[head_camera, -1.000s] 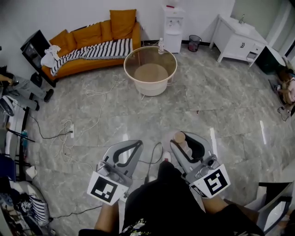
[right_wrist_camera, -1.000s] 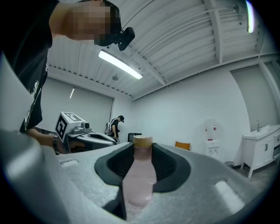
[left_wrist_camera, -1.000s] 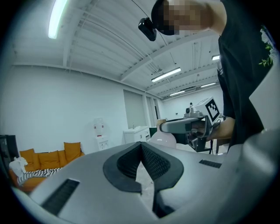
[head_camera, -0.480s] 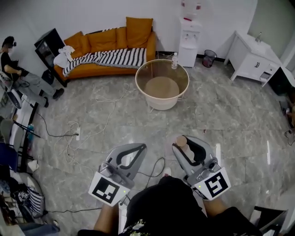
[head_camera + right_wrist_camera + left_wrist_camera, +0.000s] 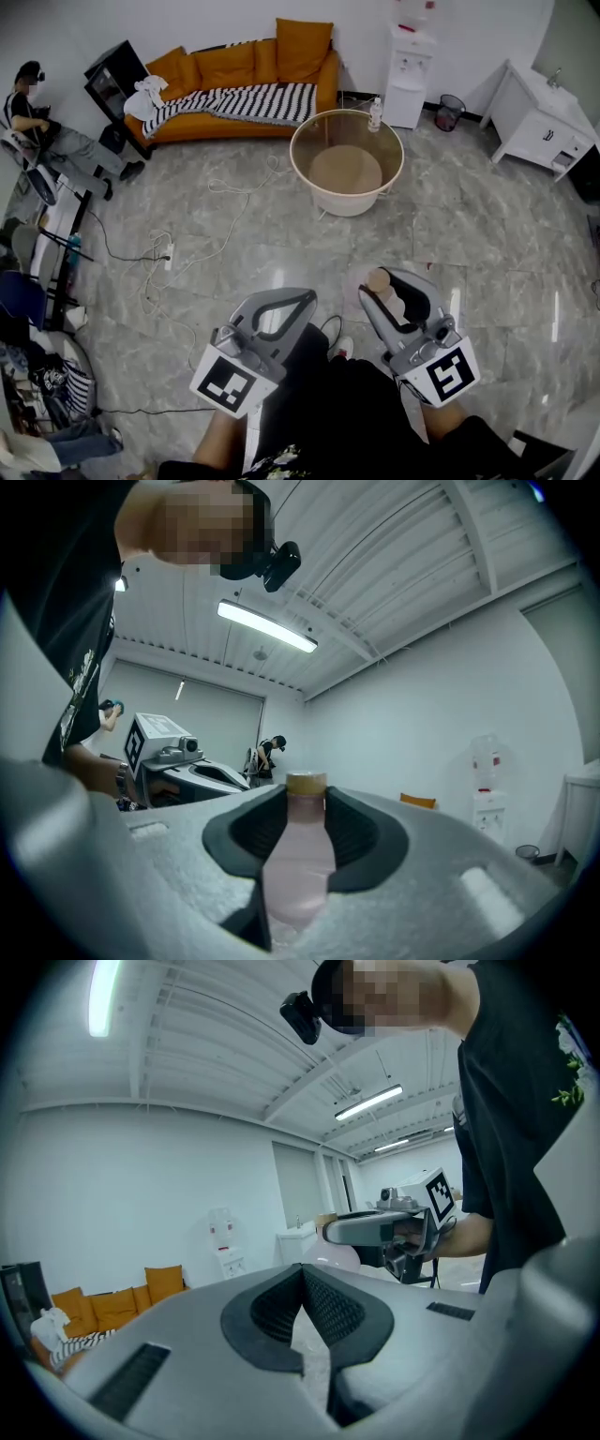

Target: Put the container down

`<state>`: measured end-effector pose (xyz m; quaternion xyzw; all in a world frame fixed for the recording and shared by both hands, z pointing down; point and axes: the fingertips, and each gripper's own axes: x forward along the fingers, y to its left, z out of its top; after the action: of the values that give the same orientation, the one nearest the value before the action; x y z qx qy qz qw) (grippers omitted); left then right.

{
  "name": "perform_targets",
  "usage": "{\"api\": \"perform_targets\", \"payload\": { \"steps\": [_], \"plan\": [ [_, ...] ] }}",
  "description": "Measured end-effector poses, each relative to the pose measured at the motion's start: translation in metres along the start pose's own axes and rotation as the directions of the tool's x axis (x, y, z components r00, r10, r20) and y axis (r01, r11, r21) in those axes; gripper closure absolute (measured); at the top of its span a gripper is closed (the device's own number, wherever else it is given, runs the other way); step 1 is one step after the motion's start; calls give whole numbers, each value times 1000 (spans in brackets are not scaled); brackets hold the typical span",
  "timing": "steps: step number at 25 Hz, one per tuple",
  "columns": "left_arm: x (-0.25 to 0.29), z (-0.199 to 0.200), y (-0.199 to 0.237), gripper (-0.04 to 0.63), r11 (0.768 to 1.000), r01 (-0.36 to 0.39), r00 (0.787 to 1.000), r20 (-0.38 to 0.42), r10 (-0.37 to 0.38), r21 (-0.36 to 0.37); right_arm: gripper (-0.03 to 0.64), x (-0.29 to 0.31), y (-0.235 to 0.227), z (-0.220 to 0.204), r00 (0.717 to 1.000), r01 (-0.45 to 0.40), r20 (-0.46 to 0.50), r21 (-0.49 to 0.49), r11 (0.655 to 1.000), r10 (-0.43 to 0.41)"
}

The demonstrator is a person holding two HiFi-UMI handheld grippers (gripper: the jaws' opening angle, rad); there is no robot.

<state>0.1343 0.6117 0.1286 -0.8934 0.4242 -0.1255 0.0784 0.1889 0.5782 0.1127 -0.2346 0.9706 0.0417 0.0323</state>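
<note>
Right gripper (image 5: pixel 382 289) clamps a pink bottle (image 5: pixel 300 855) well short of the round table (image 5: pixel 323 202); left gripper (image 5: pixel 298 298) closed, empty. Early release could drop it.

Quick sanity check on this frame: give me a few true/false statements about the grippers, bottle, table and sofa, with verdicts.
1. The right gripper is shut on a pink bottle with a tan cap. True.
2. The left gripper holds a bottle too. False: its jaws are together with nothing between them.
3. A small bottle stands at the far rim of the round table. True.
4. The sofa is blue. False: it is orange, with a striped blanket on it.
5. The pink bottle has been set on the round table. False: it is in the right gripper, well short of the table.
</note>
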Motion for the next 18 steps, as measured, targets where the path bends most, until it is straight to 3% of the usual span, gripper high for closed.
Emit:
{"api": "perform_targets", "payload": {
  "steps": [3,6,14,18],
  "plan": [
    [8,-13,11,592,1000,17,1000,-5,-17,-8,498,8,-8,-8,1000,14,-3,-13,1000,-14],
    [23,-25,31,592,996,28,999,-24,-30,-84,497,21,-23,-11,999,40,-19,-4,999,-40],
    [66,-30,108,592,994,101,995,5,-101,-43,499,74,-77,-19,991,132,-33,-8,991,-133],
    [69,-40,166,592,994,87,996,-4,-87,-72,497,123,-96,-17,989,146,-24,-21,989,-146]
  ]
}}
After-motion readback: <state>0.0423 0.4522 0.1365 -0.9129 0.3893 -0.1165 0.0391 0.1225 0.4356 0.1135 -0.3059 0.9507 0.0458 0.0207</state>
